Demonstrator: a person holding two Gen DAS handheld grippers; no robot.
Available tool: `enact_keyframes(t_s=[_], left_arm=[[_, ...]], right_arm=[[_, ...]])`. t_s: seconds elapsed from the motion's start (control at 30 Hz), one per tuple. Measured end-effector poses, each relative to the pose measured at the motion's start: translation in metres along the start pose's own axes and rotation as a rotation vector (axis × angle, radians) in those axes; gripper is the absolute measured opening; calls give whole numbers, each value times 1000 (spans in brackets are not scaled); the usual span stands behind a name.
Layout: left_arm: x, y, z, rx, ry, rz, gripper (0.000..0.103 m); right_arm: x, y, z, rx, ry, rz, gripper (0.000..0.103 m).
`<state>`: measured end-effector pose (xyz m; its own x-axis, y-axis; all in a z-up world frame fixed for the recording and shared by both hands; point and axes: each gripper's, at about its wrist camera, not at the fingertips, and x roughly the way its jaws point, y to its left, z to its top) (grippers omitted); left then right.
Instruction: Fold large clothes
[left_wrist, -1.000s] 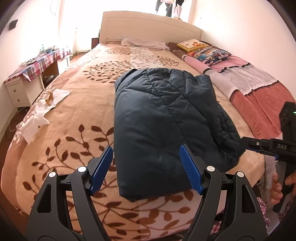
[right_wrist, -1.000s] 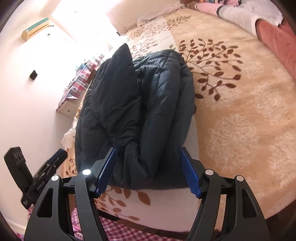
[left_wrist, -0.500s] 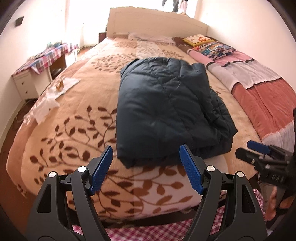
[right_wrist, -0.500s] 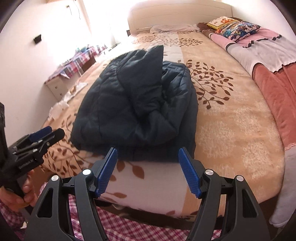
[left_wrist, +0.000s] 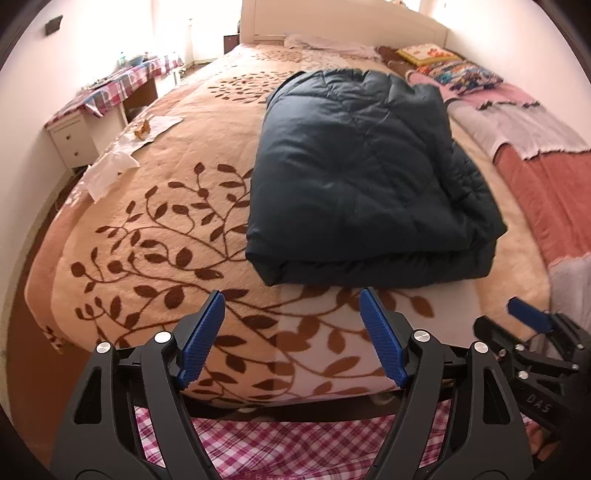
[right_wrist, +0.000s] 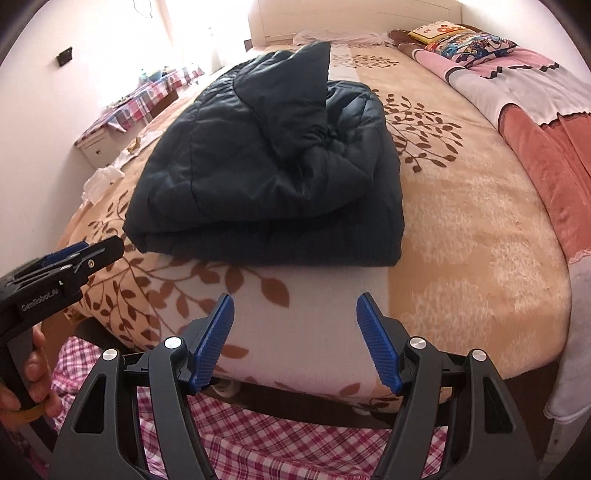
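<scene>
The bed (left_wrist: 147, 229) fills both views, under a blanket with brown leaves. The jacket (left_wrist: 362, 177) lies on it near the foot edge, dark and quilted, folded into a thick block. One part (maybe a hood or sleeve) stands up at the far side (right_wrist: 295, 74).

The fold looks nearly finished. To do it well, I would press that raised part flat and square the loose right edge, with slow moves so the layers do not slide.

The left gripper (left_wrist: 291, 339) and the right gripper (right_wrist: 295, 339) hover off the foot of the bed, fingers wide and empty.

I see no containers here.
</scene>
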<state>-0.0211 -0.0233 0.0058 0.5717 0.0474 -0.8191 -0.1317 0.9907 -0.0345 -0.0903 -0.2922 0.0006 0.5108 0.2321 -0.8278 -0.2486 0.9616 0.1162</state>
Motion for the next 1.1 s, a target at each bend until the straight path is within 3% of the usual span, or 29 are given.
enact_keyframes(t_s=[0.37,1.1], left_arm=[[1,-16,-8,73,8,57,77],[8,-19,-17,79,40,34,70]], right_arm=[[10,-2,-2,14,28,-19,68],[22,-8,-9,52,87,-51,68]])
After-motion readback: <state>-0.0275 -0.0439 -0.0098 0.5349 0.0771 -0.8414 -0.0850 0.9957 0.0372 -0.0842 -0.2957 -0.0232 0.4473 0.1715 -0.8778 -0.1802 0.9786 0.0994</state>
